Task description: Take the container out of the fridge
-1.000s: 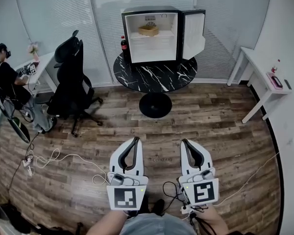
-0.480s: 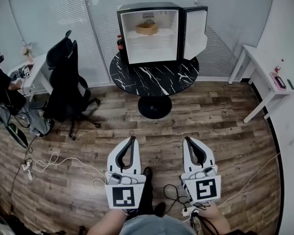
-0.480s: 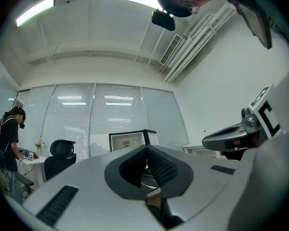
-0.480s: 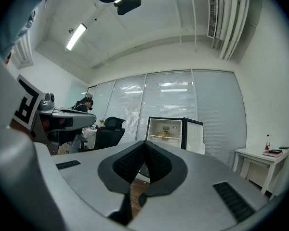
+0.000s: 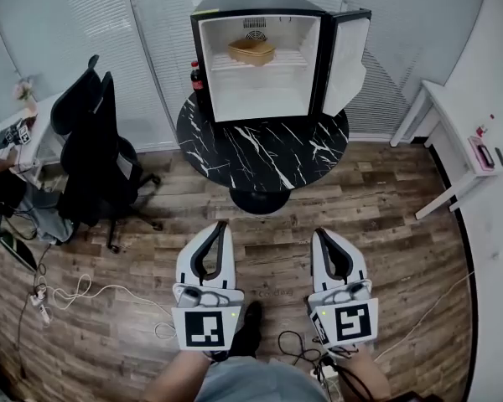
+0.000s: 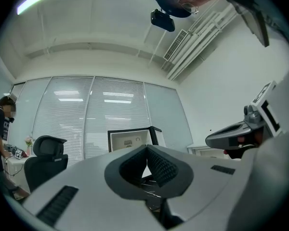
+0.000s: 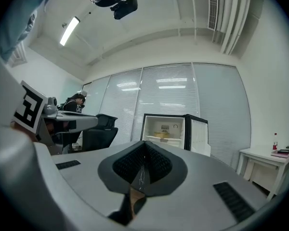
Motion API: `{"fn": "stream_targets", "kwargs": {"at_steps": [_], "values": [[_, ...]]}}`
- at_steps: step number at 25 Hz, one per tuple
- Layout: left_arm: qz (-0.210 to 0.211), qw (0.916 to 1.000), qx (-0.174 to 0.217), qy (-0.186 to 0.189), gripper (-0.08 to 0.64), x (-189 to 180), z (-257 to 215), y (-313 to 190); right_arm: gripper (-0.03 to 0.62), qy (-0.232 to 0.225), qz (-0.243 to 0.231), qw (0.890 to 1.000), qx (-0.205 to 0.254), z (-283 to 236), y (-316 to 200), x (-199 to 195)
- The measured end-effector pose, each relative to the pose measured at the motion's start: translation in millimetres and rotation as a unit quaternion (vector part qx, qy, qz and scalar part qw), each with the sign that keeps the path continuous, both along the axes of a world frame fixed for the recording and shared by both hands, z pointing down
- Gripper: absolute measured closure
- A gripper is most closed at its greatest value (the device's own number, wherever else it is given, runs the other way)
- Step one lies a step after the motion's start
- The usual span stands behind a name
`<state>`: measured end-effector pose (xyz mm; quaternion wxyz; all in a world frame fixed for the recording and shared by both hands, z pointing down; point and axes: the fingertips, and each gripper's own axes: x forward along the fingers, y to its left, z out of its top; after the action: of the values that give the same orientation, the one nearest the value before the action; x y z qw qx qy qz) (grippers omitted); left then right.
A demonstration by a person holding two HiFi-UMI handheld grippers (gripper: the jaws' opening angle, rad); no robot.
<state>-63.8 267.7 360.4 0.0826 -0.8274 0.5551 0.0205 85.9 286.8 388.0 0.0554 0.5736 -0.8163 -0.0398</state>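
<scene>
The container [image 5: 251, 51] sits on the fridge's upper shelf, about midway across, with the shelf below it bare. It looks like a shallow, tan, tray-like thing, wider than it is tall. From here it is too small for you to tell whether it is woven, lidded, or filled. In the right gripper view it shows only as a small yellowish shape on that same shelf.

The fridge [image 5: 260, 99] stands on a round black marble table [image 5: 264, 149]. Its door [image 5: 350, 61] is swung fully open to the fridge's right, so nothing blocks the way in. A dark bottle [image 5: 196, 75] stands just beside the fridge's left wall, outside it.

You are in the approach step, and the grasp has not begun. Your left gripper [image 5: 223, 226] and right gripper [image 5: 319, 234] hang low over the wood floor, well apart from the fridge and in front of it. The table lies between them and the fridge. Both pairs of jaws are pressed together with nothing between them.

Next you will likely need to close the gap to the fridge and spread one gripper's jaws. Then reach across the table's near edge up to the shelf and take the container by its rim or a side wall. Come in level with the shelf and keep clear of the open door. A shallow tray may tip if you pinch only one corner.
</scene>
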Motion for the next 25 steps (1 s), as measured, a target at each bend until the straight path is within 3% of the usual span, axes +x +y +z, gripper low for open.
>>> {"fn": "stream_targets", "kwargs": {"at_steps": [8, 16, 25], "values": [[0.006, 0.9995, 0.03, 0.008, 0.543, -20.1, -26.5, -83.8, 0.577, 0.008, 0.011, 1.0, 0.028, -31.3, -85.2, -16.9], [0.006, 0.9997, 0.024, 0.0, 0.545, -22.2, -16.0, -118.7, 0.577, 0.017, 0.0, 0.999, 0.033, -33.6, -130.1, -25.9], [0.006, 0.9998, 0.006, -0.017, 0.543, 2.2, 0.6, -188.5, 0.577, 0.001, 0.004, 1.0, 0.025, -18.5, -202.4, 2.8]]}}
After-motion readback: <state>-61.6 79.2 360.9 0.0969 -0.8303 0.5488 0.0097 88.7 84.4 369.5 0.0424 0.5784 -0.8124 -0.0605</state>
